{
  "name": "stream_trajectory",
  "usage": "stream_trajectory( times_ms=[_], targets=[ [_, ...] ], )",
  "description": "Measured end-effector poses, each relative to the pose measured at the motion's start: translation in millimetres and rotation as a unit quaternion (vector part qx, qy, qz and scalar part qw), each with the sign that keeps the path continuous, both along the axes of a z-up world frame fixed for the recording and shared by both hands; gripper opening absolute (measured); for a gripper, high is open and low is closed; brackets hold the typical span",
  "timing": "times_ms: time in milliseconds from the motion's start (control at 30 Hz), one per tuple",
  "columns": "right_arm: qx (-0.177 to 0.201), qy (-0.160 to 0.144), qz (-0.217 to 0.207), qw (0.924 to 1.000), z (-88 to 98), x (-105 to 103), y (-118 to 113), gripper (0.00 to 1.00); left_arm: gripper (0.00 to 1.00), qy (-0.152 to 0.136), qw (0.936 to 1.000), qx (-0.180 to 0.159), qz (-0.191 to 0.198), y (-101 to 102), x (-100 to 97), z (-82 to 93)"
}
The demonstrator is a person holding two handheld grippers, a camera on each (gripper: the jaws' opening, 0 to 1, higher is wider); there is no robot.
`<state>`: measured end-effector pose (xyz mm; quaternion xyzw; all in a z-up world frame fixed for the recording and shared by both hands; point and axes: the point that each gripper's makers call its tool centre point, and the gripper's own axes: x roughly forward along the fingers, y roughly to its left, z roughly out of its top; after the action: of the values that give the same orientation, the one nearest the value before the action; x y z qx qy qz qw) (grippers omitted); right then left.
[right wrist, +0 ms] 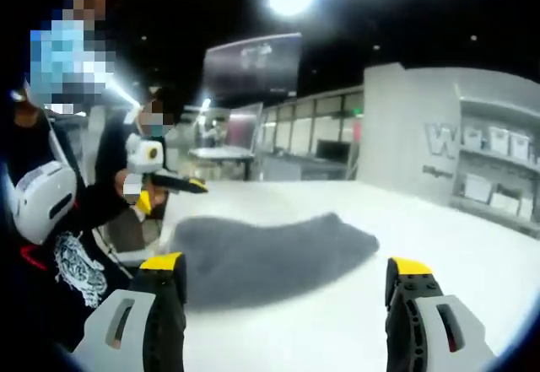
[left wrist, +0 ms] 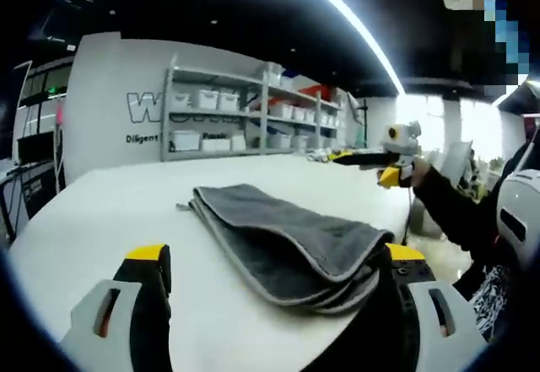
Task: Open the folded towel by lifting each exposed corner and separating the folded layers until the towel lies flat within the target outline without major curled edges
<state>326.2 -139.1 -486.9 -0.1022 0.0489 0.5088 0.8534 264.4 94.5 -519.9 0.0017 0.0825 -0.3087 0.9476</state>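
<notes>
- Grey folded towel lies on white table, several layers stacked, light piping along edges; near end sits just beside the table's near edge.
- Left gripper: jaws wide apart, nothing between them, low over table; right jaw just beside towel's near end, contact unclear.
- Right gripper: jaws spread, empty, towel ahead between them, blurred.
- Each view catches the other gripper held in a hand above the table's edge, well apart from towel.
- Shelving with white bins against far wall.
</notes>
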Motion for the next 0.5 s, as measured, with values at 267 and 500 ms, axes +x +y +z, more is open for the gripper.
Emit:
stream_trajectory(
  times_ms=[267, 500],
  targets=[
    [-0.032, -0.017, -0.006, 0.9993, 41.8, 17, -6, 1.00, 1.00, 0.008, 0.9988, 0.042, 0.023, 13, 9.2, 8.1],
    [-0.066, -0.032, 0.013, 0.9972, 57.8, 35, -1, 1.00, 1.00, 0.020, 0.9991, 0.020, 0.030, 12, 14.3, 16.6]
  ],
)
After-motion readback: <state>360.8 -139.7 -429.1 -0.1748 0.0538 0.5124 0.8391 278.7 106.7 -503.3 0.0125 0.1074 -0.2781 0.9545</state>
